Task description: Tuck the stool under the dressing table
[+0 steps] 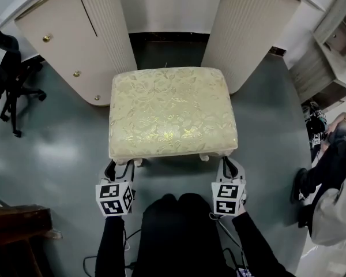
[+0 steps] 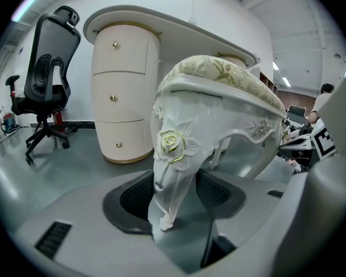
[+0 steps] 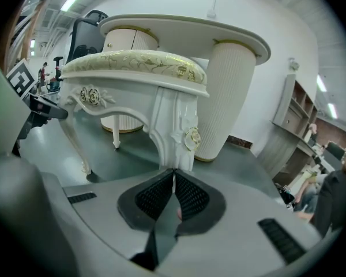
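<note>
1. While the stool (image 1: pixel 172 111) stands on the floor (image 1: pixel 63 149) just before the dressing table (image 1: pixel 106 16), its far edge lies at the mouth of the gap between the 2 pedestals. It is not yet tucked under.
2. Left gripper (image 1: pixel 120 171): jaws closed on the near-left leg (image 2: pixel 173 154), with a pad against each side below the carved rose.
3. Right gripper (image 1: pixel 230 169): jaws almost together, pinching the thin lower part of the near-right leg (image 3: pixel 176 134).
4. Handling (judged): a stiff carved frame under a soft brocade cushion, probably of moderate weight, so better slid than lifted. The legs are glossy and tapered and may slip in the pads. The carved ornament looks liable to chip. Holding both near legs low should give an even push that keeps the stool square to the gap.
5. Containers: the 3 drawers (image 2: pixel 124 97) of the left pedestal are shut, so their contents cannot be seen.
</note>
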The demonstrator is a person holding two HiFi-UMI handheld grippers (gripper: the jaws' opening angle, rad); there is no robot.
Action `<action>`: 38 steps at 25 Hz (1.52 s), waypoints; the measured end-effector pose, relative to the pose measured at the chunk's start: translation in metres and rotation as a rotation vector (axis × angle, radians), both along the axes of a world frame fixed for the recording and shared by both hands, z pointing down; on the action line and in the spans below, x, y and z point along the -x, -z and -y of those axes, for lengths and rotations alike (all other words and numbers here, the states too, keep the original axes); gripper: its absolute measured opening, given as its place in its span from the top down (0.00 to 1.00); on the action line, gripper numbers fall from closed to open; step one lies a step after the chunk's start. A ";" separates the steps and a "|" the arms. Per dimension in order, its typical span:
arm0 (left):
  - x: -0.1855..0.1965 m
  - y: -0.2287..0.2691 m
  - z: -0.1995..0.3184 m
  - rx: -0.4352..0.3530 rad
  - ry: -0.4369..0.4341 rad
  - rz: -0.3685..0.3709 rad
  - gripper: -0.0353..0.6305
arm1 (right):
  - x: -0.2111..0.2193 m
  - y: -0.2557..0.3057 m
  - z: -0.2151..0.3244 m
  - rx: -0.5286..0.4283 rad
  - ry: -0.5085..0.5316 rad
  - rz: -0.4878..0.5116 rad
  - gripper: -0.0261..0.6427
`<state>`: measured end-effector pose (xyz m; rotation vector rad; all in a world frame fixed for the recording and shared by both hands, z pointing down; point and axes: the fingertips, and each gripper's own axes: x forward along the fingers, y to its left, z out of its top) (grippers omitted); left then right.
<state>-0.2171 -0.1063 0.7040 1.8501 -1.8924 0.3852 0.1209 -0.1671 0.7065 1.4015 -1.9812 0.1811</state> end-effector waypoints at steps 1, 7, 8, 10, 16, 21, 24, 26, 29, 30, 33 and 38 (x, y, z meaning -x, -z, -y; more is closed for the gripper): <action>0.000 -0.001 0.000 0.000 -0.005 0.003 0.57 | 0.000 -0.001 -0.001 -0.004 -0.009 0.005 0.93; 0.005 -0.002 0.011 -0.009 -0.025 0.013 0.57 | 0.004 -0.001 0.008 -0.031 -0.044 0.014 0.93; 0.006 -0.002 0.015 -0.011 -0.025 0.015 0.57 | 0.005 -0.001 0.011 -0.032 -0.045 0.015 0.93; 0.009 0.000 0.026 -0.010 -0.025 0.017 0.57 | 0.008 0.000 0.021 -0.031 -0.045 0.013 0.93; 0.015 0.009 0.065 -0.010 -0.024 0.015 0.57 | 0.013 0.008 0.059 -0.027 -0.062 0.014 0.93; 0.019 0.001 0.076 -0.040 -0.036 0.023 0.57 | 0.017 -0.003 0.067 -0.050 -0.074 0.031 0.93; 0.019 -0.002 0.083 -0.054 -0.038 0.022 0.57 | 0.017 -0.007 0.075 -0.057 -0.087 0.031 0.93; 0.020 -0.002 0.089 -0.062 -0.041 0.024 0.57 | 0.018 -0.008 0.081 -0.064 -0.096 0.032 0.93; 0.021 -0.005 0.092 -0.067 -0.048 0.022 0.57 | 0.019 -0.012 0.084 -0.064 -0.108 0.038 0.93; 0.022 -0.004 0.097 -0.066 -0.050 0.020 0.57 | 0.020 -0.010 0.089 -0.065 -0.109 0.036 0.93; 0.024 0.004 0.120 -0.055 -0.051 0.013 0.57 | 0.023 -0.002 0.116 -0.059 -0.113 0.028 0.93; 0.021 0.004 0.135 -0.058 -0.063 0.012 0.57 | 0.022 -0.003 0.137 -0.059 -0.142 0.032 0.93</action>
